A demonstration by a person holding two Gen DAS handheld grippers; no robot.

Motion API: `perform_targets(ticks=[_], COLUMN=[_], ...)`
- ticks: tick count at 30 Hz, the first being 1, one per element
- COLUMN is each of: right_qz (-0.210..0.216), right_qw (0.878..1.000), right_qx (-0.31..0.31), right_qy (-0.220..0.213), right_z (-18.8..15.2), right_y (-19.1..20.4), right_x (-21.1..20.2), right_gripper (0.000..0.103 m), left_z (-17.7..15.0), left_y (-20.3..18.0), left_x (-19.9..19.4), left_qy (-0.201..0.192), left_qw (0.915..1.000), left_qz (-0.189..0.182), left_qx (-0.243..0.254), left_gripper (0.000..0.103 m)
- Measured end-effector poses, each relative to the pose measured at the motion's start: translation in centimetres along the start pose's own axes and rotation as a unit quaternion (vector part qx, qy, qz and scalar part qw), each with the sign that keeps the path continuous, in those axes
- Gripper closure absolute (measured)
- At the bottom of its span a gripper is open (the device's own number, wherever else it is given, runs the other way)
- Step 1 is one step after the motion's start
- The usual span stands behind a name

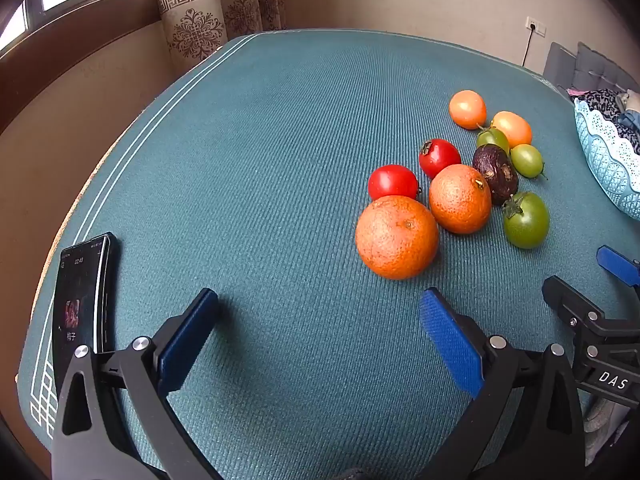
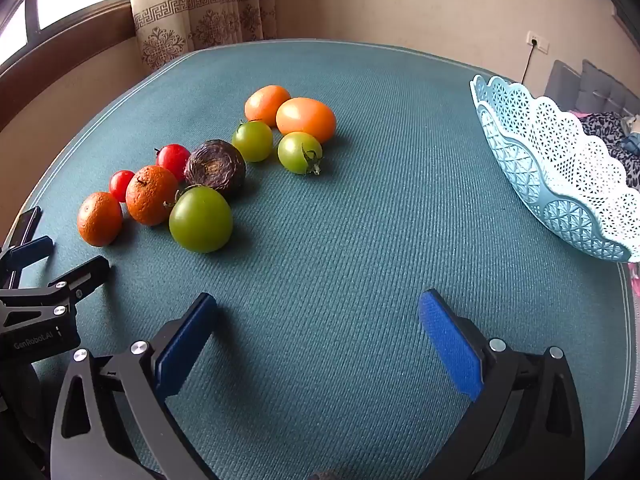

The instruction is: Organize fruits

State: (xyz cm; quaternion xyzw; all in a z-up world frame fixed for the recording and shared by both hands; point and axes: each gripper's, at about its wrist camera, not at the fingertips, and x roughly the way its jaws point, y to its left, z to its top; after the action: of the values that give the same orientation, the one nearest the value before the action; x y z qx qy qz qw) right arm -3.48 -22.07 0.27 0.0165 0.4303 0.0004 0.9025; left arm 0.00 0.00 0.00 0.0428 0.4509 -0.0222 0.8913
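blue-padded left gripper and right gripper jaws apart, empty, near fruits.

Both wrist cams sit low at the near edge of the worktop, looking across it toward the far wall. Left cam is further left, fruit cluster right of center; right cam has it left, basket far right. Shared: fruit, worktop, curtain, wall outlet.

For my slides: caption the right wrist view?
Open right gripper over teal mat, loose fruits left, empty blue basket right.
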Motion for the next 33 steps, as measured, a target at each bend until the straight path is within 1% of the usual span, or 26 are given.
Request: perform_targets(ticks=[13,19,22,23,25,26,29,31,33], right_qz=[0.000,0.000,0.003,0.006,0.028,0.034,0.039,0.038,0.049], right_qw=[1.000,1.000,1.000,1.000,0.999,0.999,0.998,0.997,0.996], right_qx=[0.000,-0.004,-0.007,-0.009,-0.024,-0.032,-0.056,-0.066,-0.069], right_qy=[0.005,0.005,0.006,0.007,0.008,0.008,-0.008,-0.014,-0.013], right_z=[0.2,0.1,0.3,0.3,0.6,0.8,1.6,2.1,2.3], right_y=[0.5,0.9,0.5,0.5,0.9,1.3,2.3,2.5,2.3], right_x=[0.3,0.7,0.7,0.7,0.7,0.6,0.3,0.3,0.5], right_gripper=[0.005,0.005,0.005,0.005,0.005,0.006,0.007,0.009,0.014], left_z=[0.0,-0.4,-0.3,-0.2,0.1,0.1,0.0,0.1,0.3], left_y=[0.0,0.2,-0.2,0.0,0.4,0.6,1.1,1.4,1.5], left_x=[0.0,-0.1,-0.4,-0.2,0.1,0.0,-0.2,-0.2,-0.2], left_qy=[0.000,-0.001,-0.002,-0.003,-0.005,-0.008,-0.014,-0.016,-0.016], left_qw=[1.0000,1.0000,1.0000,0.9999,0.9999,0.9998,0.9995,0.9993,0.9991], left_qz=[0.001,-0.006,-0.007,-0.008,-0.012,-0.018,-0.026,-0.027,-0.029], left_qx=[0.001,0.005,0.007,0.006,0.002,-0.003,-0.013,-0.023,-0.027], left_gripper=[0.002,0.002,0.002,0.002,0.002,0.002,0.002,0.002,0.002])
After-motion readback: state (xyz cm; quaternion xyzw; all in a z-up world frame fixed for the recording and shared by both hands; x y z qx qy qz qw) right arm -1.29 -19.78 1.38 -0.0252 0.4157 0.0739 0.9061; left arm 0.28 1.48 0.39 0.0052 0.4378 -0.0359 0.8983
